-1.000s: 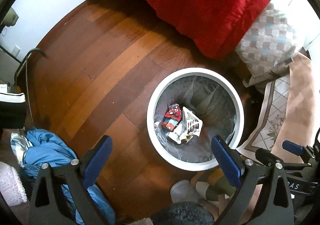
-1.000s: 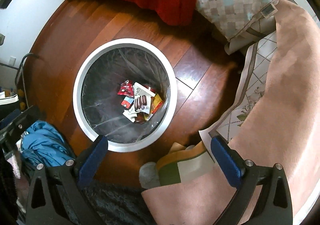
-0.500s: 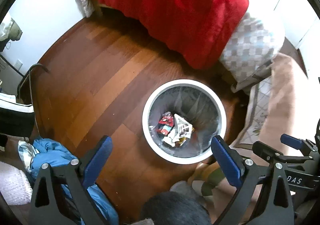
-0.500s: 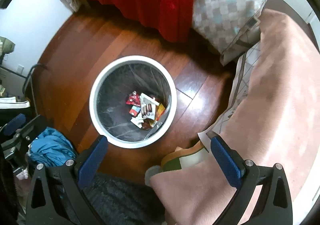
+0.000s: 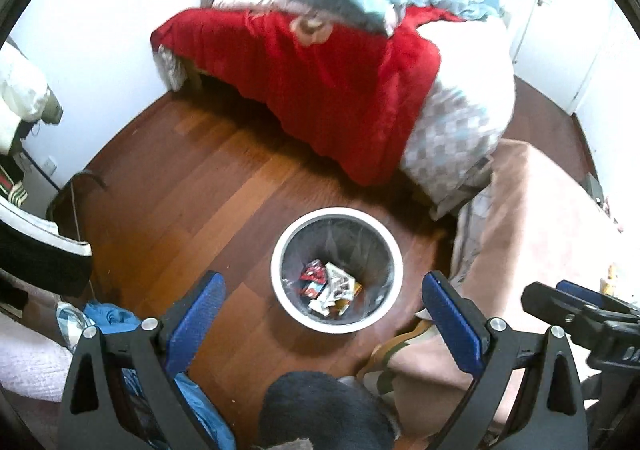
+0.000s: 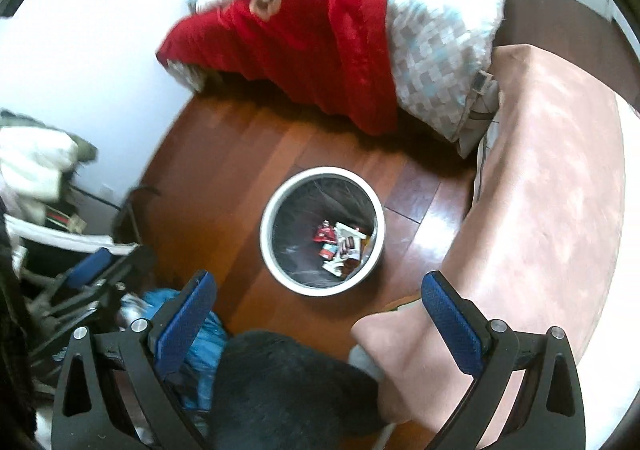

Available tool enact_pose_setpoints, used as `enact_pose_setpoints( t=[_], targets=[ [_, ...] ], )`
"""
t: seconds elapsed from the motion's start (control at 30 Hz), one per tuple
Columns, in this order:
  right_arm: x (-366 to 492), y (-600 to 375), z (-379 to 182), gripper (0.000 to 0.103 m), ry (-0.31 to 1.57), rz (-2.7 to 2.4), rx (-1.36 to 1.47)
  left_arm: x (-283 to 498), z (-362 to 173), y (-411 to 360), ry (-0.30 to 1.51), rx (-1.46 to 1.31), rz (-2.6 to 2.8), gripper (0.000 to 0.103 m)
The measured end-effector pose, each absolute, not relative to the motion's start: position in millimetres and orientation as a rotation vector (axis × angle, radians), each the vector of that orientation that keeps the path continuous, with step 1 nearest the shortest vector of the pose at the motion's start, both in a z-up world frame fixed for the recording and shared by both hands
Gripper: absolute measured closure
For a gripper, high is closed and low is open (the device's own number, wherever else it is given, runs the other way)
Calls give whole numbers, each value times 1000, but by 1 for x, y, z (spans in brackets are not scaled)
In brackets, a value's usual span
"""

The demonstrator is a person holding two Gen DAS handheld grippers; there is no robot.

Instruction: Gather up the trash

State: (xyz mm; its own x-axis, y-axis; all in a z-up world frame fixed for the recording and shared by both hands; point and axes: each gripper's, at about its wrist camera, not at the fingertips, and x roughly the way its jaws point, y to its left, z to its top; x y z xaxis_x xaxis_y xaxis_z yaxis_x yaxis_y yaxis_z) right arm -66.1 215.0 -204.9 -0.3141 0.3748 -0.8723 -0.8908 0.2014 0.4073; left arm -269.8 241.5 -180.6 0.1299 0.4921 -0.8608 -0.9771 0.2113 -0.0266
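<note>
Left wrist view: left gripper (image 5: 320,304), blue-padded fingers spread wide, nothing between them, held high above a wooden floor (image 5: 208,186). Between and beyond the fingers stands a round white-rimmed trash bin (image 5: 280,250) with a clear liner; at its bottom lies the trash (image 5: 330,286), a small heap of crumpled wrappers in red, white and yellow. This view alone shows the right gripper (image 5: 576,302) from the side at the right edge, over a pink rug (image 5: 548,218), its jaw state not readable there. Behind, a bed with a red blanket (image 5: 320,82). Right wrist view: right gripper (image 6: 318,302), fingers likewise spread and empty, above the same trash bin (image 6: 266,218), the trash (image 6: 340,244) gathered toward its right wall. Only here the left gripper (image 6: 88,274) appears, blurred, at the left edge beside a blue cloth (image 6: 200,346). The pink rug (image 6: 552,186) fills the right side; the red blanket (image 6: 304,38) hangs above.
</note>
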Motion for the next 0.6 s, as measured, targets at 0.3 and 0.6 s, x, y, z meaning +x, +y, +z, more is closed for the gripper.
enact_pose_setpoints(
  t=[0.3, 0.6],
  targets=[
    [67, 129, -182, 0, 1322, 1181, -444, -142, -205, 207, 887, -696, 1055, 2],
    [266, 58, -249, 0, 1319, 748, -506, 44, -276, 173, 1025, -632, 894, 2]
  ],
)
